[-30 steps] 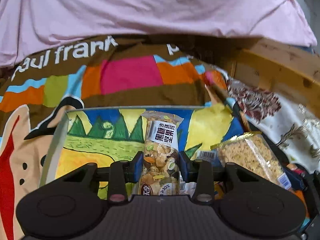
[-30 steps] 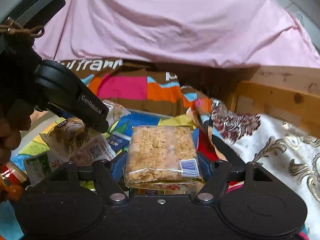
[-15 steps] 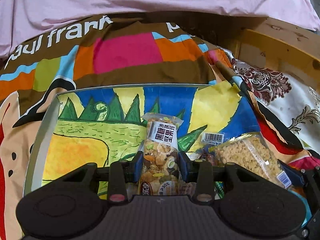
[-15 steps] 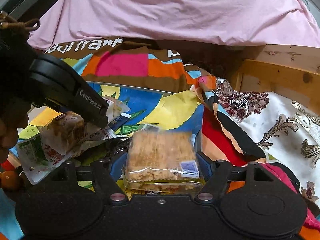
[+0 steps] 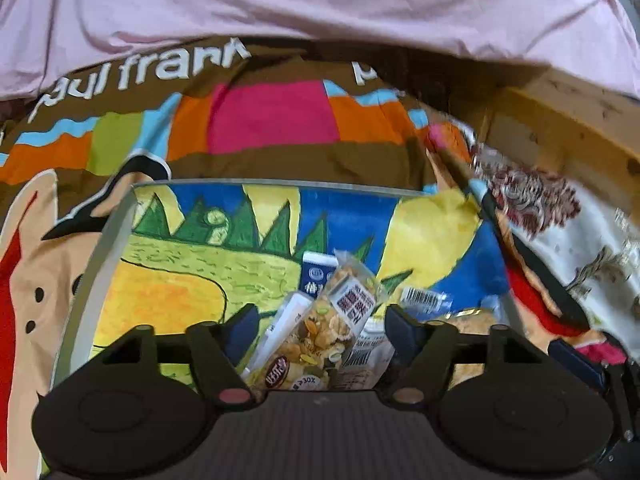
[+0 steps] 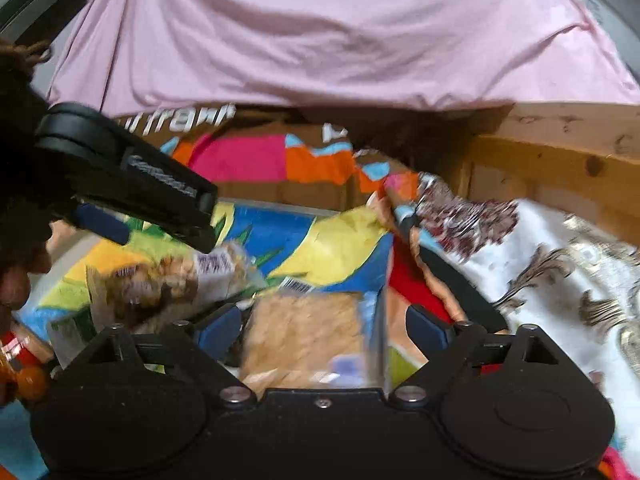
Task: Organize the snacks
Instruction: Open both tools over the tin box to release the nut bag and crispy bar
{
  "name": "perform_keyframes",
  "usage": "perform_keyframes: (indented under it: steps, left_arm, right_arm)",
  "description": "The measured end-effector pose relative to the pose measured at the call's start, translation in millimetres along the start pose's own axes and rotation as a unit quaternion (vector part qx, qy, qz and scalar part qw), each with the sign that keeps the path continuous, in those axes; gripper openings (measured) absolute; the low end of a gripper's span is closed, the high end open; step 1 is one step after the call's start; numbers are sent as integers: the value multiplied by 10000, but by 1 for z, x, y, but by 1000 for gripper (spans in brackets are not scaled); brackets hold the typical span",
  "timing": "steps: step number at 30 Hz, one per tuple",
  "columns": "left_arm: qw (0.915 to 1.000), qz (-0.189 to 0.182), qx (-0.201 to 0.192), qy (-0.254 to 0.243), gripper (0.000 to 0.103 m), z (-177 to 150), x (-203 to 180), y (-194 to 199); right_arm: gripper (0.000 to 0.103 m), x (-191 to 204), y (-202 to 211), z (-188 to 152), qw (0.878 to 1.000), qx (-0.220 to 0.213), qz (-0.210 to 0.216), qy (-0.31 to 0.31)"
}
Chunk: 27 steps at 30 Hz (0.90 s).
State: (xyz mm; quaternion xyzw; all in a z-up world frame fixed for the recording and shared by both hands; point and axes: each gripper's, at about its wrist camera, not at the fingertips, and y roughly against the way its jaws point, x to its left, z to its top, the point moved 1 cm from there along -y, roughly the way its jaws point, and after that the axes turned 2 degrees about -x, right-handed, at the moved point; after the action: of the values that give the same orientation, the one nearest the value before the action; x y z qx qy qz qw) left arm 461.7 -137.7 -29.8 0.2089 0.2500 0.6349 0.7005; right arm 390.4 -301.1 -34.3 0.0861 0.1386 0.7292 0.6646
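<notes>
Pink sheeting (image 5: pixel 320 12) hung behind everything, and under it a brown blanket (image 5: pixel 256 168) with bright colour blocks covered the surface where you worked.

On that blanket sat a clear bin (image 5: pixel 116 240) lined with a crayon-style landscape picture, and your snacks lay inside it. Your left gripper (image 5: pixel 316 328) had its jaws opening over the near end of the bin; the nut bar (image 5: pixel 328 328) stood tilted between them, leaning to the right and touching neither pad, on top of other white packets. Your right gripper (image 6: pixel 320 328) was opening as well, and the crumbly snack pack (image 6: pixel 304 336) lay between its blue pads (image 6: pixel 218 330) with a gap on either side, against the bin's right wall. That pack was blurred, so whether it was lying flat on the bottom I could not tell for sure.

From the right wrist view, your left gripper reached in from the left above the nut bar.

Beside the bin on the right, a white cloth with brown flowers (image 6: pixel 560 280) spread out, and a wooden frame (image 5: pixel 568 136) stood behind it.
</notes>
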Motion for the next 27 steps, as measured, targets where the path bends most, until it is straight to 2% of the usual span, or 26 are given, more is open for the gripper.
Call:
perform_keyframes:
  steps: [5, 9, 12, 19, 27]
  left_arm:
    - [9991, 3, -389, 153, 90, 7, 5, 32]
    - [9971, -29, -731, 211, 99, 9, 8, 64]
    - [9952, -90, -954, 193, 102, 7, 10, 91]
    - [9916, -109, -1257, 302, 102, -9, 17, 150]
    - [9891, -96, -1431, 325, 102, -46, 30, 210]
  right_arm:
    - [99, -13, 33, 20, 9989, -428, -119, -173]
    - [101, -16, 66, 36, 9968, -776, -164, -91]
    - [102, -15, 92, 45, 9949, -1002, -142, 42]
    - [102, -16, 149, 51, 9922, -1226, -189, 118]
    - [102, -17, 213, 47, 9913, -1306, -117, -64]
